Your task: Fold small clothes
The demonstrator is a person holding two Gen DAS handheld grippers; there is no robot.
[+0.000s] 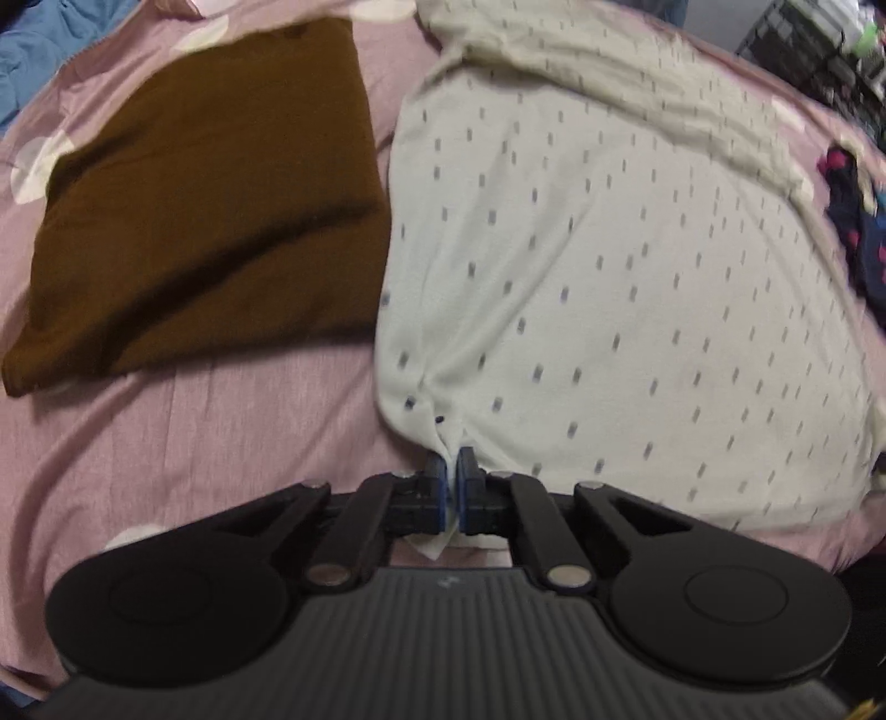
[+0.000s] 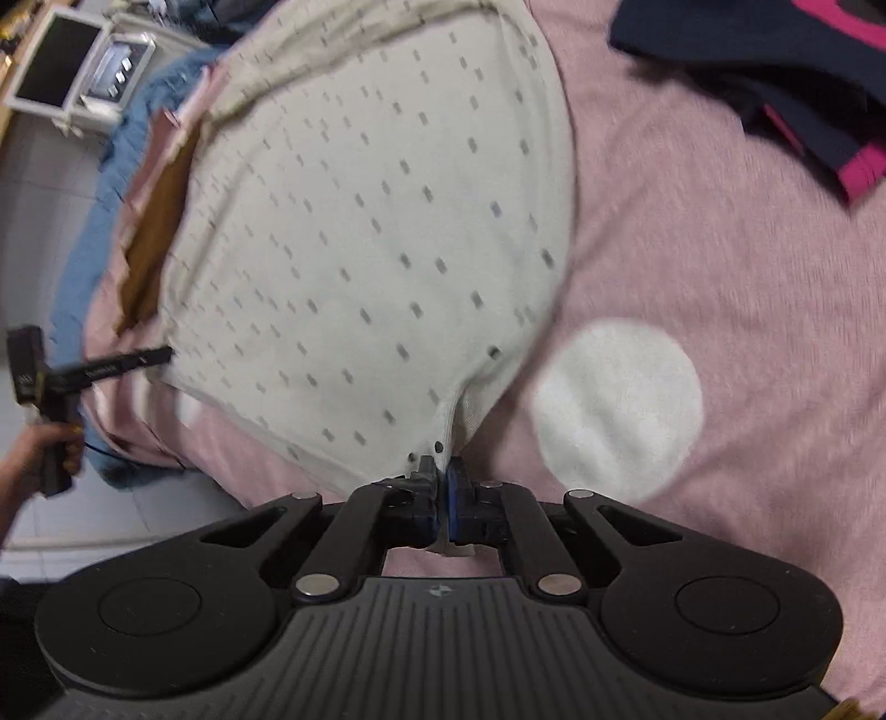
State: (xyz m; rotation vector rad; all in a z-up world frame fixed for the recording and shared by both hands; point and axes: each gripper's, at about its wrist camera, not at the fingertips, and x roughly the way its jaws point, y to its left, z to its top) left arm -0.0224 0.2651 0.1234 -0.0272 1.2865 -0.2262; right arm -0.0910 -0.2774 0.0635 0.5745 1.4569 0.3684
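A cream garment with small grey dashes (image 1: 609, 249) lies spread on the pink bedsheet (image 1: 194, 443). My left gripper (image 1: 454, 459) is shut on its near left corner. In the right wrist view the same garment (image 2: 360, 249) stretches away, and my right gripper (image 2: 442, 471) is shut on its near right corner. The left gripper (image 2: 160, 354) also shows at the garment's far left edge in that view, held by a hand (image 2: 33, 459).
A folded brown garment (image 1: 210, 210) lies left of the cream one. A dark navy and pink garment (image 2: 775, 72) lies at the right. Blue fabric (image 1: 33, 50) sits at the bed's edge. White appliances (image 2: 72, 66) stand on the floor beyond.
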